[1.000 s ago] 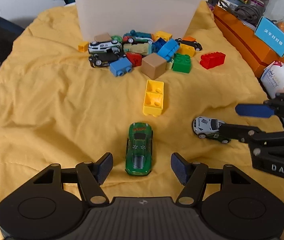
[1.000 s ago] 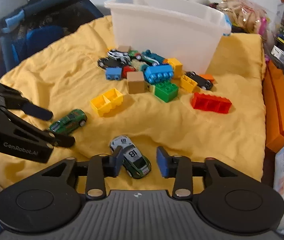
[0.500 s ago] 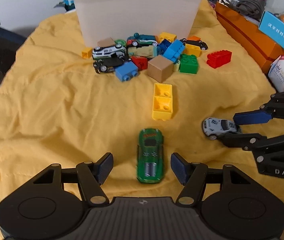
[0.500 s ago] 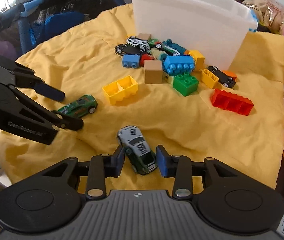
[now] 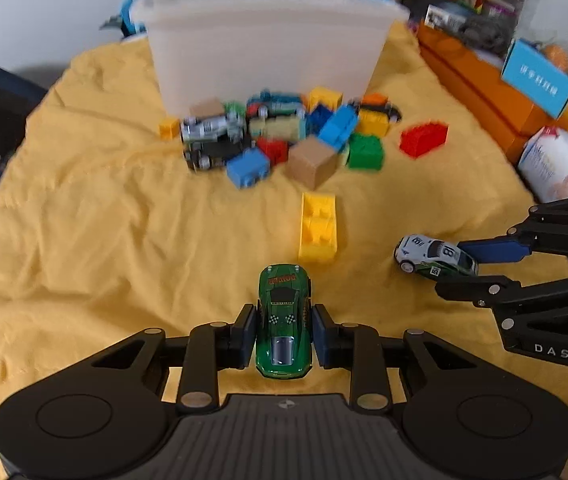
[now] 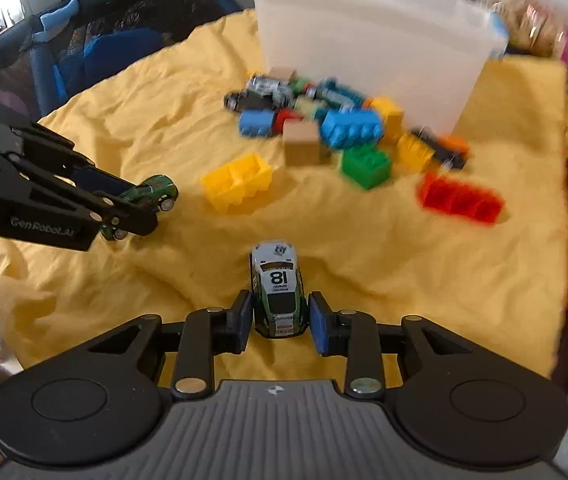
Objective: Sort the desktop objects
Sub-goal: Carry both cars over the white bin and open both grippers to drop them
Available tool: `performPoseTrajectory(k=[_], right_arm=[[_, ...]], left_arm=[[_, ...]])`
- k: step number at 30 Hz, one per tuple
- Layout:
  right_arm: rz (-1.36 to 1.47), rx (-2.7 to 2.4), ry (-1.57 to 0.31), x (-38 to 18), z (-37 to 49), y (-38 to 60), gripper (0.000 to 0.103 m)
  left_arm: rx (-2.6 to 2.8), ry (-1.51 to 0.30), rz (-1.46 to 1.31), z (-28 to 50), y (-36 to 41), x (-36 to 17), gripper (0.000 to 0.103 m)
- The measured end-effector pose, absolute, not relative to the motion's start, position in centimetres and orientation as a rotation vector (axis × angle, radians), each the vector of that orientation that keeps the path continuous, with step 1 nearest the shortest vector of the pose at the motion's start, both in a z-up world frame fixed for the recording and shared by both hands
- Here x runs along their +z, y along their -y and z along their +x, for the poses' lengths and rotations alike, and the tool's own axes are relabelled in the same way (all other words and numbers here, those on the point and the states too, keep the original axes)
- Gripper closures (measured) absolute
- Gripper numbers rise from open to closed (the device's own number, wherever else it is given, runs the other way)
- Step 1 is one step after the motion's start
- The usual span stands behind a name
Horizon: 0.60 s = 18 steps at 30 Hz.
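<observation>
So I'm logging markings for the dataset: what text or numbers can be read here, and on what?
"18": roof of the white-green car.
"DAS": right gripper body.
"GenRobot.AI": left gripper body.
Green car hood lettering: blurred, unreadable.
Blue box characters: too small to read.

On the yellow blanket [image 6: 423, 272], near its front edge, the right gripper [image 6: 280, 322] is closing its jaws on the white and green toy car [image 6: 278, 288], blue pads at both flanks. Toward the left edge, the left gripper [image 6: 124, 204] closes likewise on the green toy car [image 6: 152, 192]. A clear plastic bin [image 6: 375, 40] stands at the far edge, with a pile of blocks and cars [image 6: 323, 120] before it.
</observation>
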State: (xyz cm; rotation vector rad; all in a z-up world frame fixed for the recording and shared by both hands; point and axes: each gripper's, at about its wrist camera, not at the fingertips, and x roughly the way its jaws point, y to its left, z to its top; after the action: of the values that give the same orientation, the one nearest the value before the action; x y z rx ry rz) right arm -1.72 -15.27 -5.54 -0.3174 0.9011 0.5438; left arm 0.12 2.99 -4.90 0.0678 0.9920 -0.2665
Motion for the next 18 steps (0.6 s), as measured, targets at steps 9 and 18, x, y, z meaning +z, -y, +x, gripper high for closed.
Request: performPoseTrajectory(k=[9,18], right_arm=[[-0.270,0.484,-0.854,-3.3,0.0,15.8,0.070],[-0.369,0.436,-0.550,2.9,2.1,14.0,0.070]], left_arm=[[-0.294,-0.928,0.060,2.1,-2.1,-1.8,0.070],[-0.284,-0.805,0.026,7.1,-3.1,3.8,0.070]])
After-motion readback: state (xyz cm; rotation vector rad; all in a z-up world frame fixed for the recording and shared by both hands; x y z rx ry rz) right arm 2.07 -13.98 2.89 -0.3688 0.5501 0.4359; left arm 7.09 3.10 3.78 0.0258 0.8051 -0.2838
